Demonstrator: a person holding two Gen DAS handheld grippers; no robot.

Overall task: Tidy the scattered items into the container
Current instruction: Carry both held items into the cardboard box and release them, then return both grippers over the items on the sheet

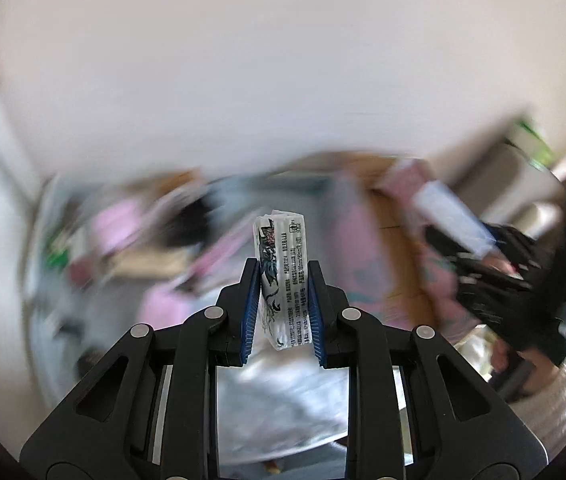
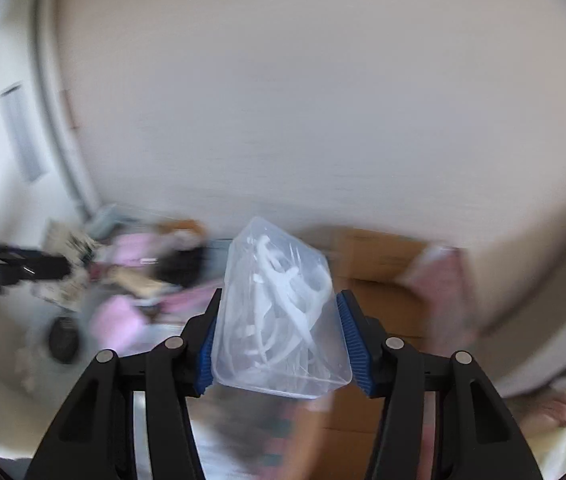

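Both wrist views: a pale wall (image 1: 283, 60) fills the upper half of each frame. Below it lies a heavily blurred spread of clutter, in which pink patches (image 1: 119, 220), dark shapes and a brown cardboard box (image 2: 379, 264) can be made out; individual items and any container cannot be told apart with confidence.

Right wrist view: the right tongs (image 2: 279, 308) hold a clear plastic box (image 2: 279, 312), set at a moderate width, with the blue ribbed pads (image 2: 349, 334) pressing on its two long sides. The box is lifted clear of the clutter, tilted, and packed with white curved plastic pieces (image 2: 283, 280) whose kind cannot be read. The other tool appears as a dark blurred bar at the left edge.

Left wrist view: the left tongs (image 1: 283, 276) are closed narrowly on a small white sachet (image 1: 281, 276), printed with black text and a dark graphic. It stands nearly upright between the pads, its top edge projecting beyond the fingertips, held above the clutter. A person's sleeve (image 1: 555, 400) shows at lower right.
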